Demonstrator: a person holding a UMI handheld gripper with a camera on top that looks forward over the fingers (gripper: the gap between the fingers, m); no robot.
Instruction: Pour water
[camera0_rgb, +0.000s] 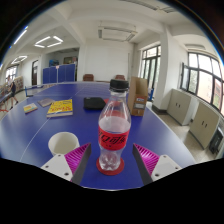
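A clear plastic bottle (114, 128) with a red cap and a red label stands upright on the blue table (170, 140). It stands between my fingers, with a small gap at either side. My gripper (113, 162) is open, with its magenta pads (80, 160) flanking the bottle's lower part. A white paper cup (62, 143) stands on the table just left of the left finger, near the bottle's base.
Beyond the bottle lie a yellow book (61, 107), a black object (94, 103) and a brown cardboard box (138, 95). Another small item (30, 107) lies at the far left. The table's right edge runs beside a floor with cabinets under windows.
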